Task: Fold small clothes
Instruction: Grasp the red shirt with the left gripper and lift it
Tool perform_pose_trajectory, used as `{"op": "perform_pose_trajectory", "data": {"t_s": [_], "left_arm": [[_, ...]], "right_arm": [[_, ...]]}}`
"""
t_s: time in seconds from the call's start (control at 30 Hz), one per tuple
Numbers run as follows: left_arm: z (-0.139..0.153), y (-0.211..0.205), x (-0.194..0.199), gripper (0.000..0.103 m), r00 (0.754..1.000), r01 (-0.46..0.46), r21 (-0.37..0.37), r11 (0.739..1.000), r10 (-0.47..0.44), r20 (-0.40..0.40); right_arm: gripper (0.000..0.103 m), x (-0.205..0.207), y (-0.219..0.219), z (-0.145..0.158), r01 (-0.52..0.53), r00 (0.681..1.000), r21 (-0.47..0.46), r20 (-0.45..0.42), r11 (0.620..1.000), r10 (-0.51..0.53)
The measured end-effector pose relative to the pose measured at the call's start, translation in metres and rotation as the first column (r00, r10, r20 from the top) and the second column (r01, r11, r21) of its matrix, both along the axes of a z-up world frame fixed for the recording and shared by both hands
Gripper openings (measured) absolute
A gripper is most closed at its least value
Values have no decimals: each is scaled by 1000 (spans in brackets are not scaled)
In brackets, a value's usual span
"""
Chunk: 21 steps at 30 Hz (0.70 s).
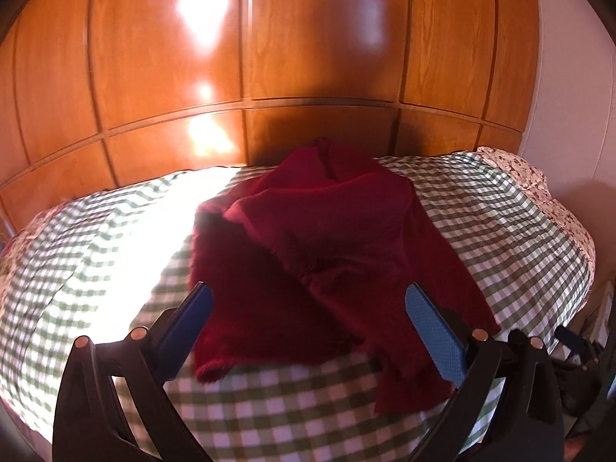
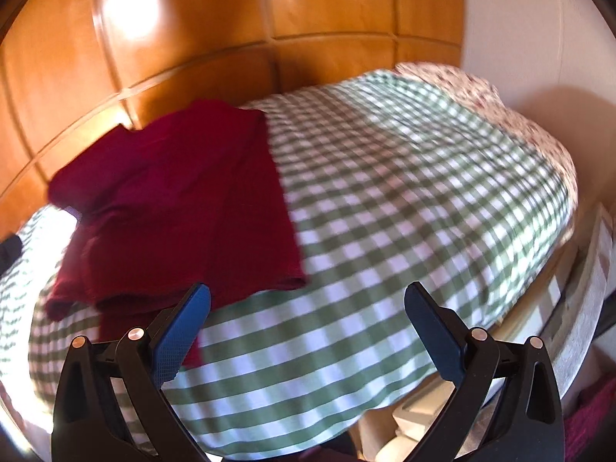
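Grabbing only the top layer is the main risk here: the red garment [image 1: 308, 254] lies rumpled on the bed [image 1: 269, 404], with parts doubled over one another, so a pinch at a loose edge would likely drag one flap and leave the rest bunched. The plush-looking knit may also slip from the pads, and the soft checked cover could be caught up along with it if a gripper dips too low. A bright patch of sunlight washes out the cover beside the garment in the left view, which hides that edge.

Both tools stand spread and hold nothing. The left gripper [image 1: 308, 304] hovers over the near hem, the cloth lying between and just beyond its fingers; whether they touch it I cannot tell. The right gripper [image 2: 308, 304] sits off to the garment's right, over bare checked cover, with its left finger above the near corner of the garment [image 2: 173, 208]. That view is blurred. Behind the bed runs a panelled wooden wall [image 1: 308, 38].
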<state>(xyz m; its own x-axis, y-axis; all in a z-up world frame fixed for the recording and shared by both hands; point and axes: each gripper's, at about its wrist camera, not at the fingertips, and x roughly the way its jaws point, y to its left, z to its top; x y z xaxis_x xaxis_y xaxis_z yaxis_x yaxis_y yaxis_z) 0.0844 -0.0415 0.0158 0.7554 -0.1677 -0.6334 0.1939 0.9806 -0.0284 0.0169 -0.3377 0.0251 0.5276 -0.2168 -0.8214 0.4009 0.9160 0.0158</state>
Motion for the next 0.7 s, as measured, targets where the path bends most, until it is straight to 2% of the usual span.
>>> {"op": "perform_pose_trajectory", "data": {"t_s": [0.13,0.2,0.3,0.33,0.37,0.4,0.43,0.47,0.5,0.57,0.6,0.67,0.7], "left_arm": [[5,-28,40,96,997,58,12,998,-57,-42],[4,-39,64,96,997,43,38,998,-41,-64],[1,-57,104,96,993,29,28,999,-26,-119],[-3,-65,118,96,990,25,59,998,-17,-138],[-10,-73,129,85,988,38,94,995,-23,-155],[-17,-78,138,68,986,44,131,990,-22,-164],[-23,-80,147,28,981,49,154,987,-18,-192],[-28,-76,153,11,974,52,137,989,-20,-226],[-30,-65,158,10,967,47,84,995,-24,-255],[-26,-32,161,10,968,11,-7,1000,-12,-251],[-23,-20,159,10,971,-3,-21,1000,-2,-239],[-14,19,155,9,978,-56,-46,997,45,-204],[-9,44,152,9,979,-86,-56,995,75,-188]], "right_arm": [[100,4,-17,-6,34,999,-3,-17,999,-34],[100,9,-22,-10,38,999,2,-27,999,-38],[100,16,-25,-16,24,999,8,-39,1000,-23],[100,19,-24,-18,15,999,10,-46,1000,-15],[100,22,-23,-20,7,999,16,-50,1000,-6],[100,24,-23,-22,1,999,20,-54,1000,0],[100,28,-22,-23,-8,998,26,-58,1000,10],[100,30,-22,-23,-17,998,34,-58,999,19],[100,32,-21,-22,-27,998,42,-54,999,29],[100,38,-20,-20,-53,998,66,-40,996,56],[100,44,-20,-20,-70,997,83,-35,994,73],[93,53,-16,-21,-98,994,114,-33,989,102],[86,59,-14,-22,-115,992,132,-33,985,120]]}}
